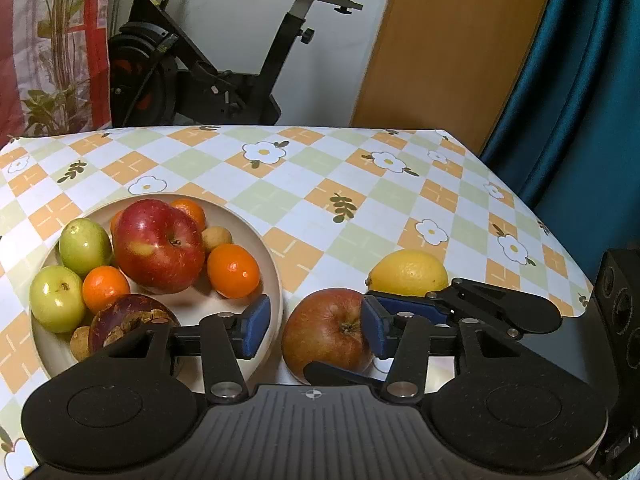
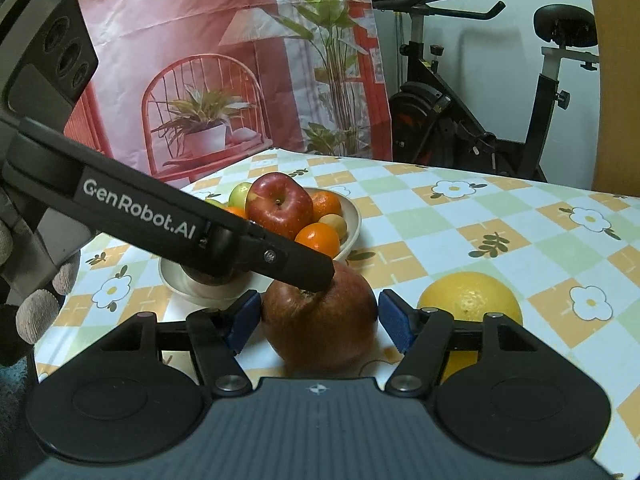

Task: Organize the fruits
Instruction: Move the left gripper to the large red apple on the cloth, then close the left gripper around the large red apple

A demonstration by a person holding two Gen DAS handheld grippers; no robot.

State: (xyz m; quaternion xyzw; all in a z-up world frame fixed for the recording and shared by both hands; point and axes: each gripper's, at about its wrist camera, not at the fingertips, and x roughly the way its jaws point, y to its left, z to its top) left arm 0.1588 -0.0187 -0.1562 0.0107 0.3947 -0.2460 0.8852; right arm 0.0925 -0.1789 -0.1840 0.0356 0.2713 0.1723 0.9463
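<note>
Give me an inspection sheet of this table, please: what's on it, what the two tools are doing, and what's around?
Surface: flowered checked tablecloth, lying flat.
Job's things: plate heaped with fruit; loose apple and lemon beside it on the cloth.
Clutter: nothing seen.
Tools: right tool has pads that look pressed on the loose apple's sides; left tool open, one tip on the apple's top.
Cables: nothing seen.
Surroundings: exercise bike, blue curtain, printed backdrop.
</note>
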